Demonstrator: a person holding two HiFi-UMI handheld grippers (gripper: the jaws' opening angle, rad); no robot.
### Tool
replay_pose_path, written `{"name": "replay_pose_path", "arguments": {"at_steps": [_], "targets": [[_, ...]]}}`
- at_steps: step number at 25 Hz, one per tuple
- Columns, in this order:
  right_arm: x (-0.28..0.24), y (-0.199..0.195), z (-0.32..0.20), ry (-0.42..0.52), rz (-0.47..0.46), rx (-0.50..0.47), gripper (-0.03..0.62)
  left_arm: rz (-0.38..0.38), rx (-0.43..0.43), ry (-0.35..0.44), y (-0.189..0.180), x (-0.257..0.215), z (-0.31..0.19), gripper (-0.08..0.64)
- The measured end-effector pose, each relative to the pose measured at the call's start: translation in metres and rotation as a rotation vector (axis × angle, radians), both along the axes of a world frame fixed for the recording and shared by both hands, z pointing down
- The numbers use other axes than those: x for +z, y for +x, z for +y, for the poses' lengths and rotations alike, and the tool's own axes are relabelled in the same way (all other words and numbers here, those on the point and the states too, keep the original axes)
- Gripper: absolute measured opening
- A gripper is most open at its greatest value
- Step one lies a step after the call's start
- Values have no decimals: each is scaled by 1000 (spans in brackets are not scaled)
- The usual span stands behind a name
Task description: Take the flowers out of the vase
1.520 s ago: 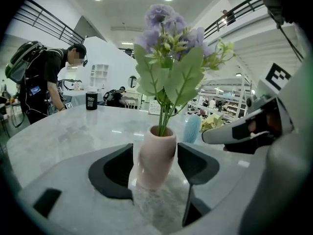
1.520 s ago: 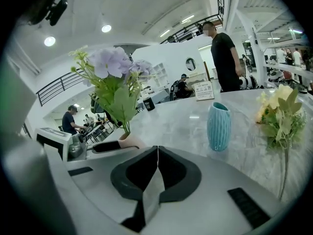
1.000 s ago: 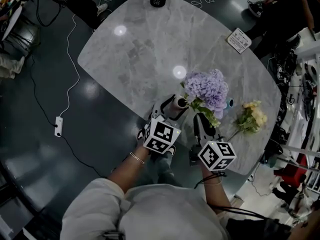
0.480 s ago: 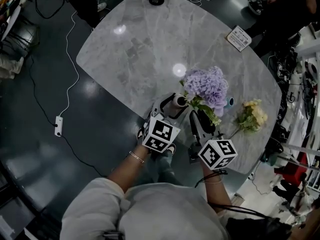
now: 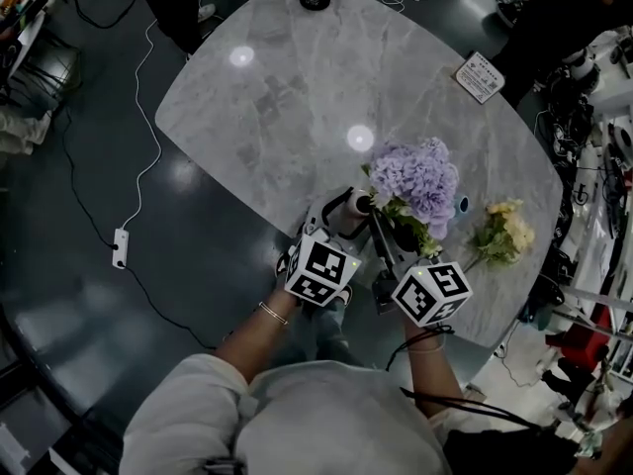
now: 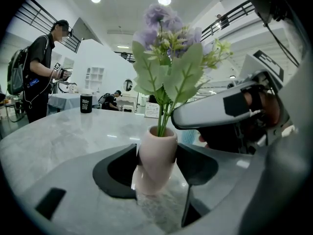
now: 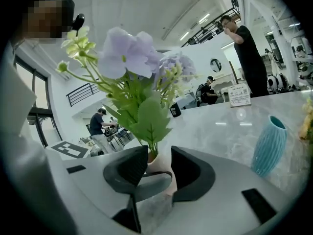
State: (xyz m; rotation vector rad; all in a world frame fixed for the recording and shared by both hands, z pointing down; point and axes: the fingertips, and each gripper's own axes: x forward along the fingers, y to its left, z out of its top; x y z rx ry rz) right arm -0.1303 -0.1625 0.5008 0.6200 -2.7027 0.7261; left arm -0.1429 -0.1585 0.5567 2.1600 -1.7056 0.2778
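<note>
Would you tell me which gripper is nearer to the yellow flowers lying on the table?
Right. The right gripper, its jaws just opening around the purple flowers' stems, sits left of the yellow flowers; the left gripper, clamped on the pink vase, is farther left.
</note>
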Motion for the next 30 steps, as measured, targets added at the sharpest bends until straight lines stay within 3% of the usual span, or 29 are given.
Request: {"name": "replay_pose_path", "arguments": {"at_steps": [16,30], "targets": [[-8,-29,1,66,-43,-107,115,-16,31,6,0,-2,1,259],[-17,-33,-1,125,-47,-106,75,-8,27,7,1,0,0,259]]}}
